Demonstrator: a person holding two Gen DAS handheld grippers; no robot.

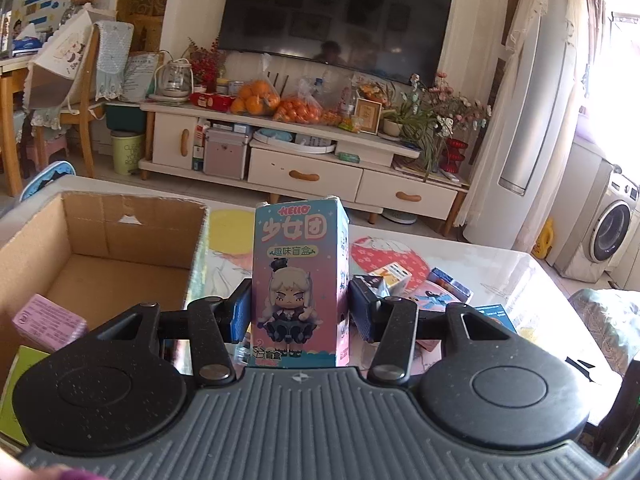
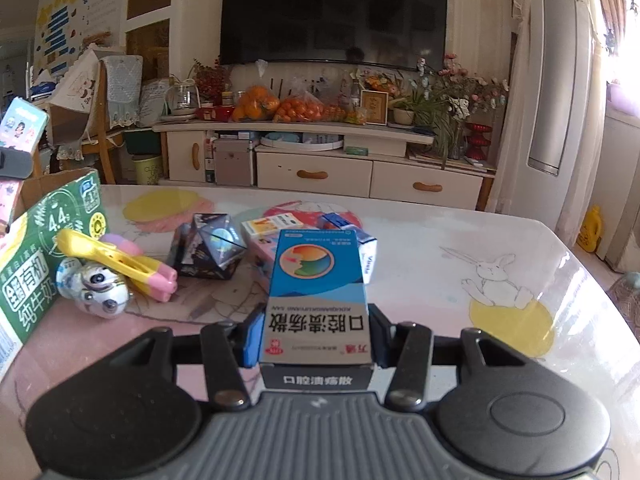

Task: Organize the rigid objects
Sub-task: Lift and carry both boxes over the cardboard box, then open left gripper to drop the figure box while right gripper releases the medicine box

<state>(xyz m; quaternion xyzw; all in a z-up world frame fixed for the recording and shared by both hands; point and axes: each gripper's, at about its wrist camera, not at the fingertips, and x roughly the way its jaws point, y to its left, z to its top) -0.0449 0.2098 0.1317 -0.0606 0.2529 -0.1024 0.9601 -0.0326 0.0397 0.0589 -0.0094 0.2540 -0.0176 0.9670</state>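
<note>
Left wrist view: your left gripper [image 1: 300, 308] is grasping a tall pink-and-blue cardboard blind box printed with a cartoon girl [image 1: 301, 280], its blue pads pressing on both side faces. You are holding that box upright, above the pale patterned tabletop [image 1: 500, 268] and just right of the open brown cardboard carton [image 1: 100, 240]. Inside the carton, against its near wall, a small lilac box [image 1: 50, 322] is lying flat. Right of the carton, past the blind box, several small packets [image 1: 420, 280] are lying scattered on the tabletop, partly hidden by the gripper's right finger.

Through the right wrist view, your right gripper [image 2: 316, 336] is clenching a flat blue medicine box with a round multicoloured emblem [image 2: 318, 292], pads on its long edges. The box is pointing away from you, its printing upside down to the camera. It is sitting well to the right of the carton, whose green-printed outer wall [image 2: 48, 256] is showing at the left edge. Just right of that wall, a yellow-and-pink plastic toy [image 2: 116, 264] and a white round-eyed figurine [image 2: 98, 290] are resting on the tabletop, touching each other. Further right, a dark faceted puzzle cube [image 2: 210, 250] is sitting beside more small packets.
</note>
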